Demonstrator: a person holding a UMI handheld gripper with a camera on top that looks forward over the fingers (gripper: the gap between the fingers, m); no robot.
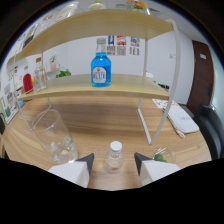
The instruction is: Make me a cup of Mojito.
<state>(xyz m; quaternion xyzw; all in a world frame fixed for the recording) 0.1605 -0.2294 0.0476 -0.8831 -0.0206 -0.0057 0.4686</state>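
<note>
My gripper (113,161) is open above the wooden table (105,120). A small clear bottle with a white cap (114,157) stands upright between the fingers, with a gap on each side. Left of the left finger stands a tall clear glass (54,136) with ice in its bottom. Just right of the right finger sits a small clear dish (162,156) holding something green. A blue bottle with a silver cap (100,69) stands on the lower shelf (95,86) beyond the fingers.
A two-level wooden rack with white legs (148,117) stands on the table. Small bottles and greenery (40,77) sit at the shelf's left end. A white folded cloth (181,120) lies to the right, near a dark chair (211,125).
</note>
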